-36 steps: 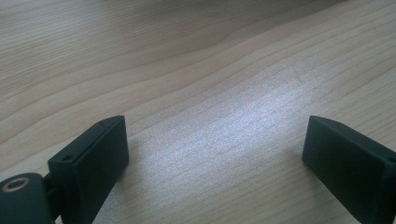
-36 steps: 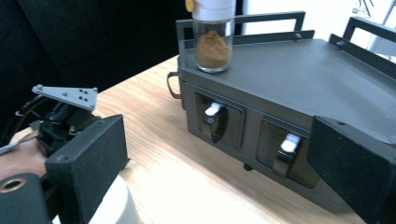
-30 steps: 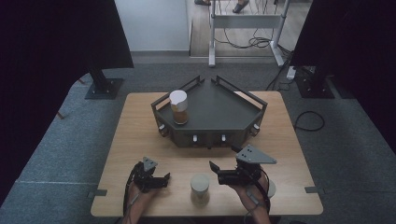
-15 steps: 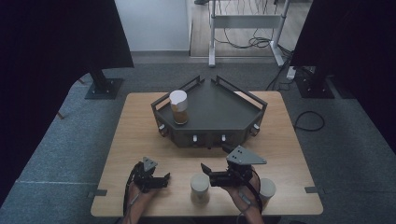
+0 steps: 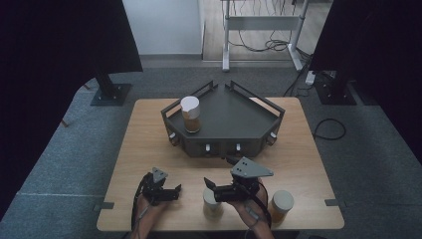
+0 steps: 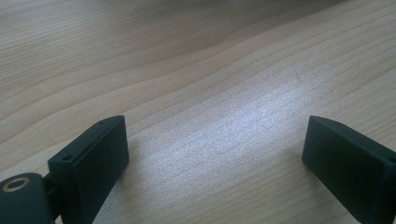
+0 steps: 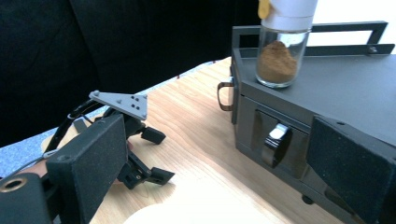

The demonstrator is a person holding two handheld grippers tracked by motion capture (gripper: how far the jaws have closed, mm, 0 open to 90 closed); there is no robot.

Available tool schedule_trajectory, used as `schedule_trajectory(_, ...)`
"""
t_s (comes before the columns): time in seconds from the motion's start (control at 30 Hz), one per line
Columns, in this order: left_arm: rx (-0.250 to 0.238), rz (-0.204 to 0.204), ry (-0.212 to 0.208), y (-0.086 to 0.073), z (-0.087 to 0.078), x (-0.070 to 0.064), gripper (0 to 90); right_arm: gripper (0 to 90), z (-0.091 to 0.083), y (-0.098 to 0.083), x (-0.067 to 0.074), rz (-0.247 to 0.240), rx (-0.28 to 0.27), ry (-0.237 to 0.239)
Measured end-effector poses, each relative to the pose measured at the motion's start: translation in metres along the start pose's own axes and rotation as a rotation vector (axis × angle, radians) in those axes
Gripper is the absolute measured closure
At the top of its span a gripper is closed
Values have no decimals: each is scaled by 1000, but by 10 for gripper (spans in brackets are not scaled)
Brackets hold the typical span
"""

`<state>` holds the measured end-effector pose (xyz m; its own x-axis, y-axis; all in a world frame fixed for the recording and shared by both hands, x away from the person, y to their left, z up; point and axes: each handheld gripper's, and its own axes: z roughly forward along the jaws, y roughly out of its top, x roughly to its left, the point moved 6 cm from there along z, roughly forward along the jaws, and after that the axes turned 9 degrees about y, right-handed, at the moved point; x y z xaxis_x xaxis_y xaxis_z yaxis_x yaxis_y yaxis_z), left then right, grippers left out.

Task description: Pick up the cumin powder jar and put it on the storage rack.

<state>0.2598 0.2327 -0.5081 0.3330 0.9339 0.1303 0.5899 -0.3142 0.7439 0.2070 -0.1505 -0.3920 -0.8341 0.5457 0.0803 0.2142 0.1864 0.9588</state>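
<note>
Right gripper point(image 5: 215, 189) hovers above the near jar point(image 5: 211, 203), jaws open.
It should lower straight around the lid; left gripper point(image 5: 171, 191) rests open, empty.

Right gripper point(image 5: 211, 188) hovers open over a jar point(image 5: 212, 203) on the table point(image 5: 144, 144).

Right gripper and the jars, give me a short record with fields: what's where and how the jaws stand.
Right gripper: jaws open, above the near jar, nothing held
Near jar: upright on the table, white lid
Second jar: upright by the table's near right corner
Third jar: on the dark cabinet, brown powder inside
Left gripper: jaws open, empty, low over bare wood
</note>
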Motion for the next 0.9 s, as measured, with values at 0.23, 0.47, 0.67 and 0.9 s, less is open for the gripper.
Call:
schedule_trajectory(0.23,1,1,-3,0,0,0,58,51,7,1,4,-6,3,22)
schedule_trajectory(0.47,2,2,-4,0,0,0,55,52,10,1,6,-11,1,34)
schedule_trajectory(0.67,2,2,-5,0,0,0,53,52,12,0,8,-8,2,40)
schedule_trajectory(0.9,2,3,-6,0,0,0,52,52,14,-1,10,-9,0,51)
